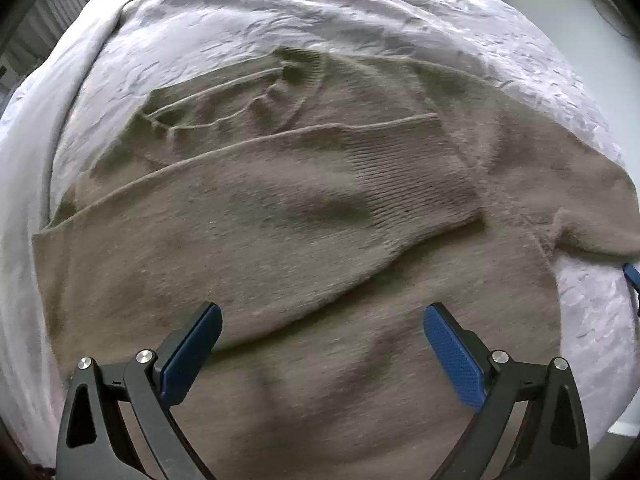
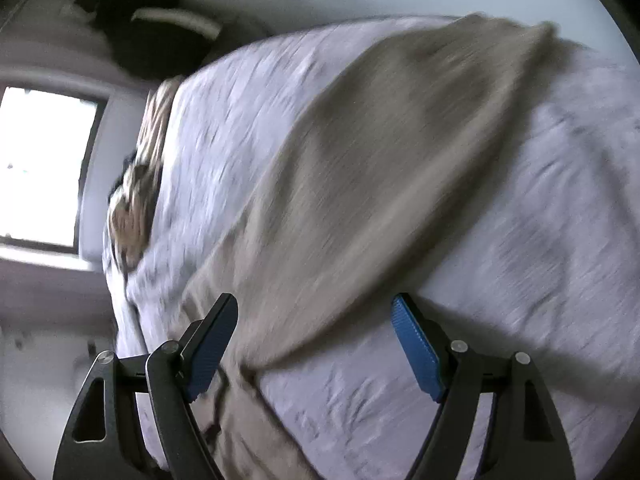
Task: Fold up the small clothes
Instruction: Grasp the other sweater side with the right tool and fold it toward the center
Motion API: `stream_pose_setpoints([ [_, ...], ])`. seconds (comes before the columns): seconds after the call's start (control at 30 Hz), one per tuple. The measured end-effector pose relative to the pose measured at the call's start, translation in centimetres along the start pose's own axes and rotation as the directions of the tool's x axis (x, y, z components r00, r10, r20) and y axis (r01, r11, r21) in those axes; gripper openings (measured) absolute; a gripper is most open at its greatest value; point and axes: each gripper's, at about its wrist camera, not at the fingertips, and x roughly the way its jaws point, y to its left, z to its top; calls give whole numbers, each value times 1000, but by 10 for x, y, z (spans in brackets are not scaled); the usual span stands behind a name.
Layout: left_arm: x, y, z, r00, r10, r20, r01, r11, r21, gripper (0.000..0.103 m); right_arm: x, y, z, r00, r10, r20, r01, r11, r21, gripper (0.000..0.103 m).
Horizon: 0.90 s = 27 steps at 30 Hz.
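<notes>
A bed [image 1: 400,20] under a crumpled pale lilac cover fills both views. In the blurred right wrist view a bright window [image 2: 44,168] stands at the far left, with a patterned cloth [image 2: 136,200] bunched at the bed's left edge. A beige knitted sweater [image 1: 280,208] lies flat on the cover, one sleeve [image 1: 320,168] folded across its body. The left gripper [image 1: 322,312] points steeply down over the sweater's near part, jaws wide apart and empty. The right gripper [image 2: 314,304] tilts down toward the sweater, jaws likewise spread, holding nothing.

Blurred beige sweater [image 2: 380,168] spread on white bedding [image 2: 540,240], right gripper [image 2: 314,312] wide apart above it, bright window [image 2: 44,164] left
</notes>
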Motion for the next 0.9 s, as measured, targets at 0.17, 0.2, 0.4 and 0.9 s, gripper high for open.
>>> stream_pose_setpoints([
  [0.17,-1,-14,2,1000,-19,-7,19,1000,2,101,-10,-26,32,995,36,92,-47,991,124,82],
  [0.2,0,-15,3,1000,-20,-9,20,1000,0,101,-11,-28,37,994,38,104,-52,990,134,82],
  [0.4,0,-26,4,1000,-27,-10,27,999,-18,101,-3,-34,65,986,96,137,-124,968,217,82],
  [0.9,-5,47,11,999,-35,36,40,991,-128,101,9,-7,58,911,407,61,-411,892,187,8],
])
